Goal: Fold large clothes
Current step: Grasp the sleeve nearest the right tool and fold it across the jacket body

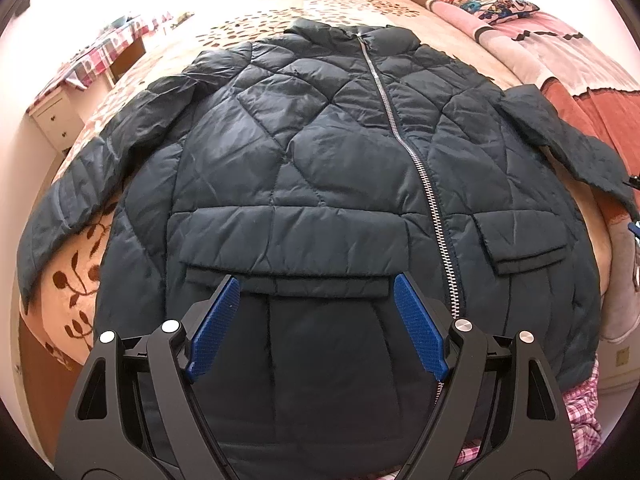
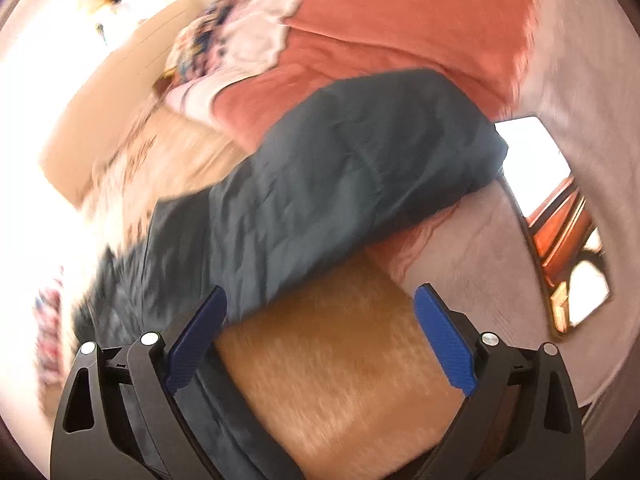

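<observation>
A dark quilted jacket (image 1: 304, 152) lies spread, front up, on a bed (image 1: 280, 12) in a bright bedroom.

The bedspread is peach with brown leaf prints; a rust and pink blanket (image 1: 576, 80) and cartoon pillows (image 1: 492, 0) lie along the right, a white nightstand (image 1: 56, 120) at left. Puffy diamond stitching, a silver zip (image 1: 400, 128), flap pockets. Left gripper (image 1: 316, 328) hovers over the hem, jaws apart, empty. Right gripper (image 2: 320, 336), blurred, gapes beside a sleeve (image 2: 320, 192), holding nothing.
</observation>
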Motion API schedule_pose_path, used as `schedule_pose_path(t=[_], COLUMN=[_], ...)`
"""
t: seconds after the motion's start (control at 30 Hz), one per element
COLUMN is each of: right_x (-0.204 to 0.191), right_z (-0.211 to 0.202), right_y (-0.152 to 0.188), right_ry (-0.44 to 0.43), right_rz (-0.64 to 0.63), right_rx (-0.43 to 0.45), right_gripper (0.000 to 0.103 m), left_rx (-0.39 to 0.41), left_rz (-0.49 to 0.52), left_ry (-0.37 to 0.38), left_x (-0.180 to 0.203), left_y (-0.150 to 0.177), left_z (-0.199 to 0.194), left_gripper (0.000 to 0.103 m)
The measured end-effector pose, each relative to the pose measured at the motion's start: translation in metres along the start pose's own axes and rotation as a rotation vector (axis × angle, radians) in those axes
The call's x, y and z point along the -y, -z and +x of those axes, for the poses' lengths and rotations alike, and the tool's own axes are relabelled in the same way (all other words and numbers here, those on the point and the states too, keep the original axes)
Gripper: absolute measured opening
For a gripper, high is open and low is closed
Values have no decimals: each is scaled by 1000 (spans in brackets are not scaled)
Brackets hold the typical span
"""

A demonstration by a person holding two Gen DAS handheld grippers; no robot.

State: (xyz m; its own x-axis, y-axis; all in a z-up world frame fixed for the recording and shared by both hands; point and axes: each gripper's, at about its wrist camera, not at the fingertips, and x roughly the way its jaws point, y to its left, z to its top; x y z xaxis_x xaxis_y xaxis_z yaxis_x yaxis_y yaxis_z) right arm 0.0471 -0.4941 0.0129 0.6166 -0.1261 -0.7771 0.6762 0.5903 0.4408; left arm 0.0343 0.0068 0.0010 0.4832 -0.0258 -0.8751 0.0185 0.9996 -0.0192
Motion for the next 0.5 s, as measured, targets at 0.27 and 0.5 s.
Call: schedule_pose_path(t=[0.27,0.5], right_x=[13,-80], right_z=[1,-62], right_y=[-17,-9], right_ry=[12,53], right_rz=[124,-269], right_rx=[48,289], right_gripper=[18,10], left_rx=[-9,-1], left_rz=[-14,-64], left_ry=[10,40], left_x=[-7,-22], left_y=[1,5], left_z=[3,4], left_gripper=[79,79])
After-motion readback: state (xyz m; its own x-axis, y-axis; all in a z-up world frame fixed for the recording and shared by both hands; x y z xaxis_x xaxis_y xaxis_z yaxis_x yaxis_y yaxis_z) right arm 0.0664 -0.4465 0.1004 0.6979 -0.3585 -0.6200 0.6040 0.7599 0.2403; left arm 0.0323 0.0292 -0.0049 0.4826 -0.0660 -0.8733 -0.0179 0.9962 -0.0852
